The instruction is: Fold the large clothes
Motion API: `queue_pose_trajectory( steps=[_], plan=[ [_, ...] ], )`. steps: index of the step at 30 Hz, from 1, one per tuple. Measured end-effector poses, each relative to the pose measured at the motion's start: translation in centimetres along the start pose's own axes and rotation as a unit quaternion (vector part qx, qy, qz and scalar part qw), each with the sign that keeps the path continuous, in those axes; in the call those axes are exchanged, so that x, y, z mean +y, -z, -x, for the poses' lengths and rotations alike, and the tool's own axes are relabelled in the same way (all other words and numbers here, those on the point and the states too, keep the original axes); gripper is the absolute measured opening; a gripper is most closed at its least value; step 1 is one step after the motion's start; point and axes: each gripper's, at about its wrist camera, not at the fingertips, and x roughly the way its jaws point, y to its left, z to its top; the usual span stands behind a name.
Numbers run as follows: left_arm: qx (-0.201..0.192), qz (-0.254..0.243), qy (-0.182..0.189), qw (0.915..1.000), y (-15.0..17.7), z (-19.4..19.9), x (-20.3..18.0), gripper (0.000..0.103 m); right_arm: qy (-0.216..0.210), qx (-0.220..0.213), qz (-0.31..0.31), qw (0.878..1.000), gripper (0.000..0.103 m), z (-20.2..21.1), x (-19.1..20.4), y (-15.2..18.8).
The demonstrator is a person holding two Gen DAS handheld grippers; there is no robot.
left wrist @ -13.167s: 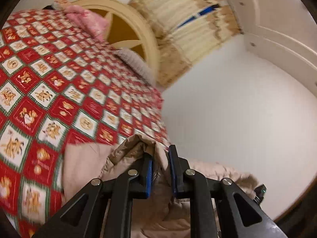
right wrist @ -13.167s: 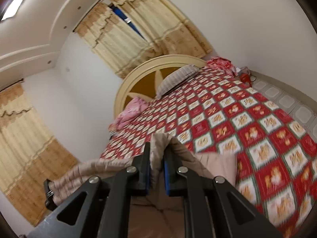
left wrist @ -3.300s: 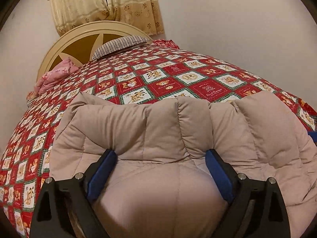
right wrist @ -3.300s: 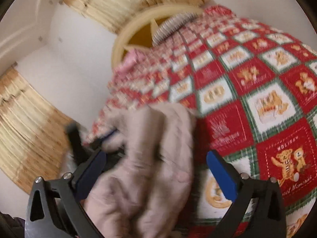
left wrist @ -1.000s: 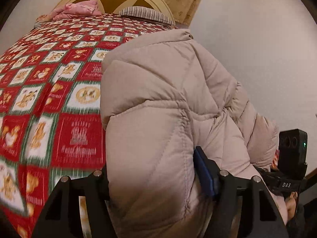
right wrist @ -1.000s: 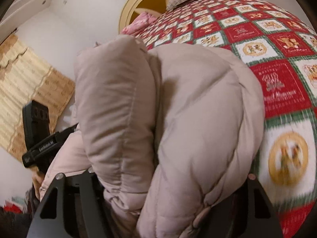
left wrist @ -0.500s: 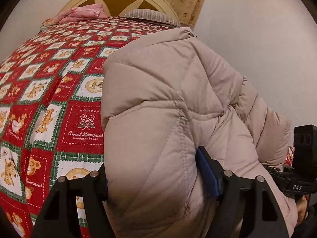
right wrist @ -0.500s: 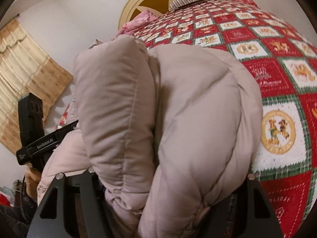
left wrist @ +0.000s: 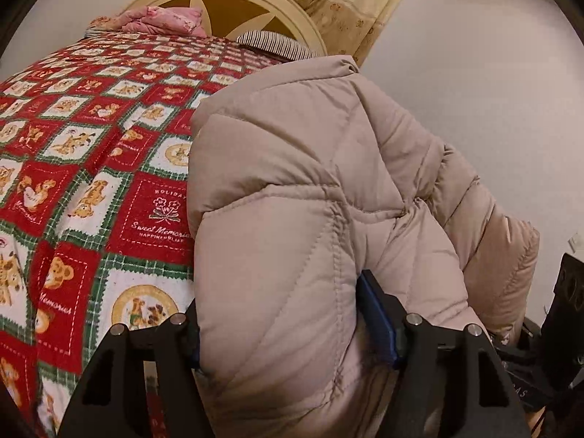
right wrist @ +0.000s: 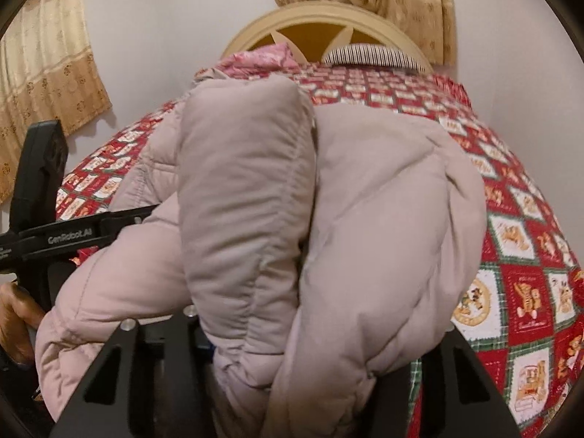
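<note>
A beige quilted puffer jacket (left wrist: 310,197) is bunched into a thick folded bundle at the foot of the bed. My left gripper (left wrist: 292,332) is shut on a thick fold at the bundle's left end, its blue pads pressed into the padding. My right gripper (right wrist: 317,328) is shut on the bundle's (right wrist: 350,219) other end, where the fabric covers its fingertips. The left gripper's handle (right wrist: 40,197) shows at the left of the right wrist view. The right gripper's body (left wrist: 562,314) shows at the right edge of the left wrist view.
The bed carries a red, green and white patchwork quilt (left wrist: 91,146) with teddy bears. At its far end are a cream headboard (right wrist: 328,25), a pink blanket (left wrist: 164,22) and a striped pillow (right wrist: 368,54). A white wall (left wrist: 474,91) is to the right and curtains (right wrist: 43,62) to the left.
Both grippers were wide open around the jacket three seconds ago and now clamp the bundle. Over the last second the bundle and both cameras have swung round, the right one towards the headboard.
</note>
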Motion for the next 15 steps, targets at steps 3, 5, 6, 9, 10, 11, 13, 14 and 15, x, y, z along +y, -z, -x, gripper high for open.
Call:
queue_pose_trajectory(
  steps=[3,5,6,9,10,11,13,14,15],
  plan=[
    [-0.018,-0.02,0.012,0.9996,-0.4,1.2,-1.8,0.069,-0.006,-0.022,-0.001,1.0,0.049,1.5,0.2,-0.1],
    [-0.032,-0.038,0.025,0.9985,-0.8,2.1,-3.5,0.068,-0.009,-0.04,-0.005,0.999,0.047,3.0,0.0,-0.2],
    [-0.038,-0.045,0.035,0.9976,-1.0,2.3,-4.5,0.068,-0.009,-0.049,-0.007,0.999,0.047,3.7,-0.2,-0.3],
    [-0.046,-0.054,0.067,0.9952,-1.5,2.4,-6.8,0.068,0.004,-0.08,-0.004,0.997,0.046,6.3,-0.7,-0.4],
    [-0.046,-0.059,0.08,0.994,-1.7,2.1,-7.7,0.068,0.012,-0.091,-0.004,0.996,0.046,7.4,-1.2,-0.4],
    [-0.044,-0.065,0.093,0.9926,-1.9,1.8,-8.8,0.068,0.02,-0.1,-0.006,0.995,0.046,8.3,-1.7,-0.4],
    [-0.039,-0.078,0.114,0.9897,-2.2,1.0,-10.9,0.068,0.039,-0.115,-0.01,0.993,0.045,10.0,-2.8,-0.2],
    [-0.036,-0.084,0.122,0.9883,-2.4,0.6,-12.0,0.067,0.048,-0.12,-0.012,0.992,0.045,10.6,-3.2,-0.2],
    [-0.034,-0.089,0.133,0.9864,-2.6,0.0,-13.3,0.067,0.06,-0.125,-0.015,0.99,0.045,11.5,-4.2,-0.3]
  ],
)
